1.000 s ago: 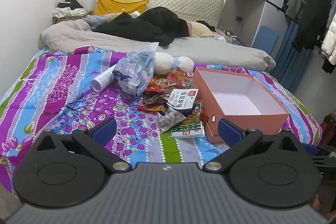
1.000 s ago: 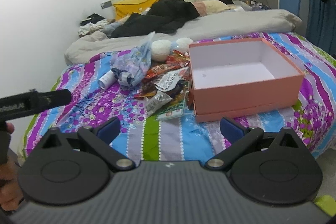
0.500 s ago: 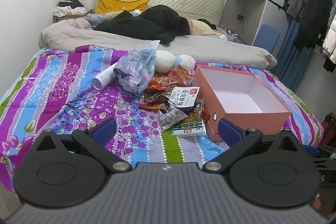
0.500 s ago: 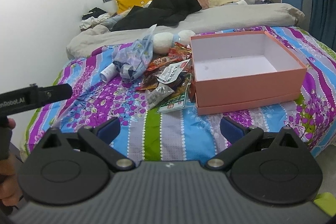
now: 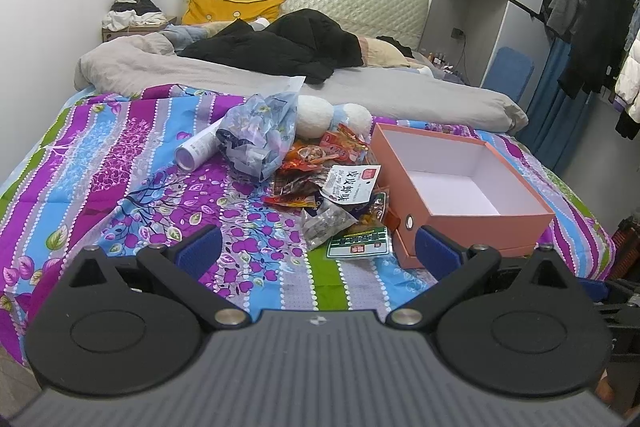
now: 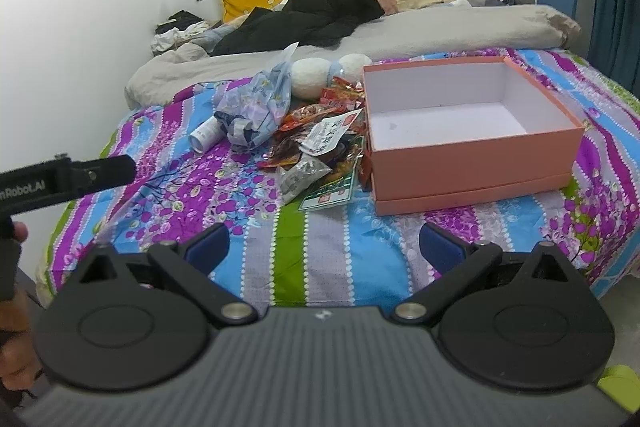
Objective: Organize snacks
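A pile of snack packets (image 5: 332, 183) (image 6: 316, 143) lies on the striped bedspread, just left of an empty salmon-pink box (image 5: 460, 187) (image 6: 468, 131) with a white inside. A green packet (image 5: 358, 241) (image 6: 330, 193) lies nearest me. My left gripper (image 5: 318, 253) is open, hovering short of the pile with nothing between its fingers. My right gripper (image 6: 324, 247) is open too, over the bed's near edge, in front of the pile and box. The left gripper's body (image 6: 68, 177) shows at the left of the right wrist view.
A crumpled blue plastic bag (image 5: 260, 131), a white tube (image 5: 198, 149) and a white plush toy (image 5: 332, 115) lie behind the pile. A grey duvet (image 5: 280, 83), black clothes and a yellow pillow fill the bed's far half. A clothes rack (image 5: 592, 15) stands at the right.
Both grippers have drifted slightly closer to the bed, so the pile and box look a little larger. Jaws stay open; nothing on the bed has moved.
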`<state>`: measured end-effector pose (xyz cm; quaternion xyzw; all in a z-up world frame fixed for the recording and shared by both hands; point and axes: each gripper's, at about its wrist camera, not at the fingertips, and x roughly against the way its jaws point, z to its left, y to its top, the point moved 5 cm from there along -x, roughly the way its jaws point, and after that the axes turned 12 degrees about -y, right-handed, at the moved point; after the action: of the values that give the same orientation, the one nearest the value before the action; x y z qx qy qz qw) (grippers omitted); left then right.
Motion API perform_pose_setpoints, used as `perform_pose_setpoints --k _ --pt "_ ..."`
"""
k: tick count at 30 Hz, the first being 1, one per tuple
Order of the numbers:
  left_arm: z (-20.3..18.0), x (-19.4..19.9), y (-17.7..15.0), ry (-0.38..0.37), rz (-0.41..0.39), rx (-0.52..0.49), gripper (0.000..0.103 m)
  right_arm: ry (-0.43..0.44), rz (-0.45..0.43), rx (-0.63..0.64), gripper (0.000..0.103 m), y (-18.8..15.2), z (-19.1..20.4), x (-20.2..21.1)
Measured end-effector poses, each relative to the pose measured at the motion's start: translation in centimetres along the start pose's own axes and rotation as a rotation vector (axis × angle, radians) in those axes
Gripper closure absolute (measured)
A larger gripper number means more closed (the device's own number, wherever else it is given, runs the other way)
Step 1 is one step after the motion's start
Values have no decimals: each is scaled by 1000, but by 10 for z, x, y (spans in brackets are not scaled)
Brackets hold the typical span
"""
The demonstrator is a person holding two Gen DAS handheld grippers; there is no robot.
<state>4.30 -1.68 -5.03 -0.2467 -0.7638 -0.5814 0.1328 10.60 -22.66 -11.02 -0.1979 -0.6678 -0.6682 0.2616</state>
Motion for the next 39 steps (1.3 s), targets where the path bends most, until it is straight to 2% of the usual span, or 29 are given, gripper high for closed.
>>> perform_pose_setpoints --k 5,8,13,16,17,18,19,25,27,30,34,39 --pt "-1 -1 -1 -5 3 -2 0 -24 -21 12 0 0 -1 2" --pt "0 -1 -2 -4 4 -3 0 8 -23 -5 0 -1 -2 3" --pt "1 -7 -8 -15 25 0 0 10 -7 -13 0 -6 -1 -3" --pt "2 -14 -13 -25 46 5 0 -21 -28 -28 1 -9 0 -6" --pt "3 -18 -15 -26 56 11 0 -23 -5 -28 2 -10 3 -11" --pt "3 -21 -17 -24 66 16 0 -19 7 -30 10 -11 4 -14" --pt "3 -22 -19 -27 71 17 0 -14 6 -33 12 -11 5 -15" --pt "9 -32 -26 -52 74 19 0 -25 -43 -25 12 -13 7 -19" --pt "13 -41 -28 -100 68 20 0 -35 -60 -18 12 -14 9 -25" --pt "21 -62 -25 -127 85 35 0 -40 -52 -32 12 -12 10 -45" --pt "28 -91 -21 -157 100 19 0 -64 -85 -46 11 -5 10 -68" --pt "42 -131 -19 -197 124 30 0 -44 -58 -51 11 -4 6 -100"
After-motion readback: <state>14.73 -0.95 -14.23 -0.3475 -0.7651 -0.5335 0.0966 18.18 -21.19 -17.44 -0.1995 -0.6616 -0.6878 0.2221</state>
